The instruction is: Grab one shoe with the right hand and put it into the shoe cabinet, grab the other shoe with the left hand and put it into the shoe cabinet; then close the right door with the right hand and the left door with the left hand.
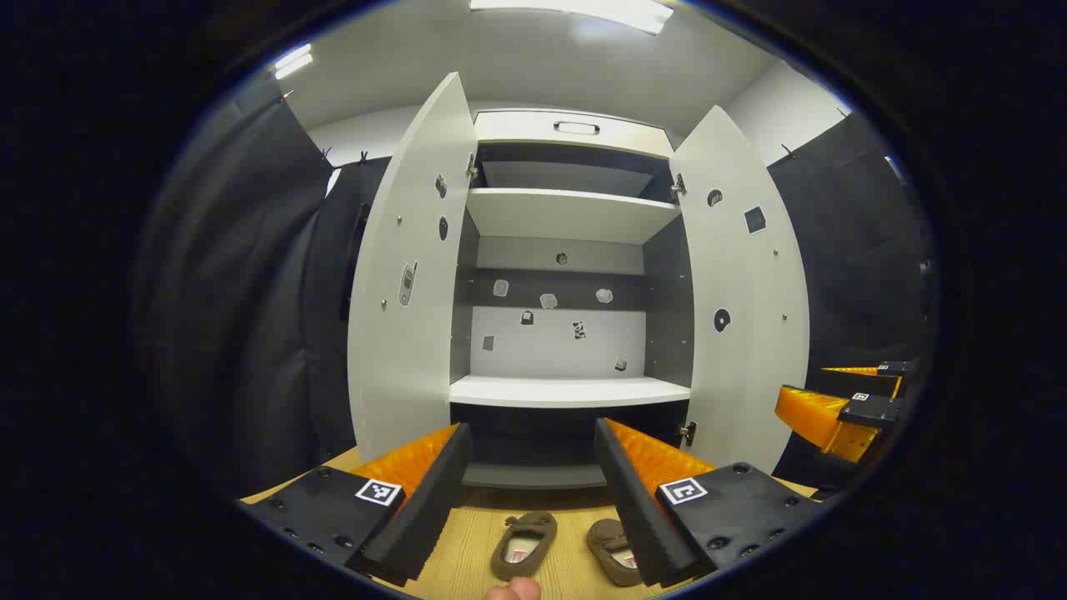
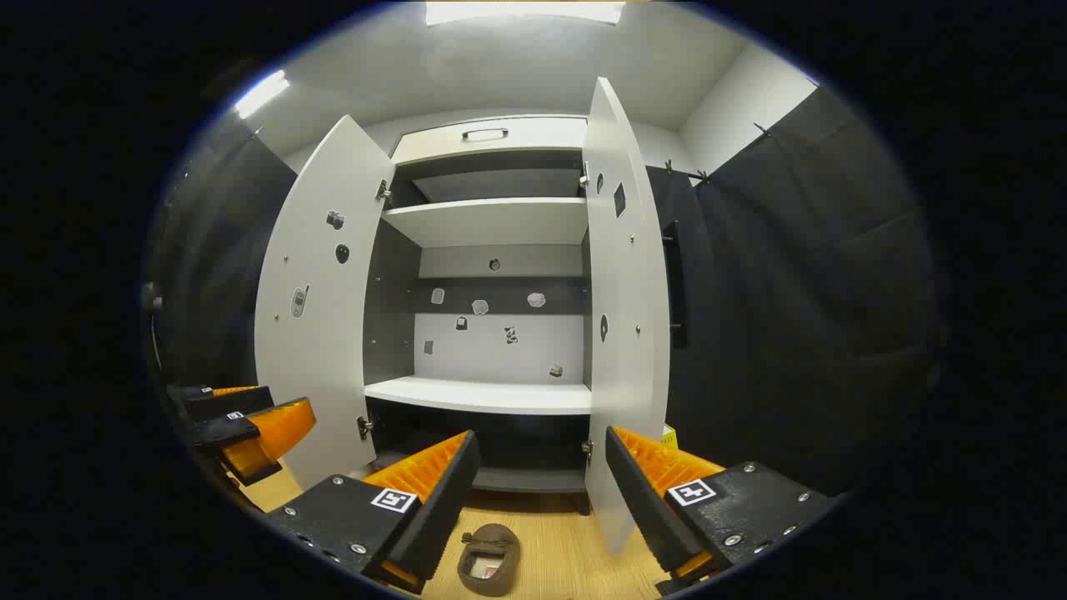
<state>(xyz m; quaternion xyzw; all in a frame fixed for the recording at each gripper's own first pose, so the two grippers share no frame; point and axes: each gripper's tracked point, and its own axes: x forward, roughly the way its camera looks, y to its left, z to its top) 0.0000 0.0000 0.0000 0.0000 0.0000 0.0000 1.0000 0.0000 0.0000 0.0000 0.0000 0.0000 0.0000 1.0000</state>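
Two small brown fabric slip-on shoes, one [image 1: 523, 546] beside the other [image 1: 613, 550], lie side by side on the light wooden floor [image 1: 467, 558] before the white two-door shoe cabinet [image 1: 575, 218], both doors swung wide. Left claw [image 1: 533, 487] released, fingers spread above the shoes. Right claw [image 2: 542, 492] likewise released, level, hovering over one shoe and facing the cabinet's white lower shelf [image 2: 483, 396].

Black cloth walls [image 1: 250, 292], white ceiling [image 2: 500, 67] (strip lights), wood-grain floor [image 2: 567, 558].
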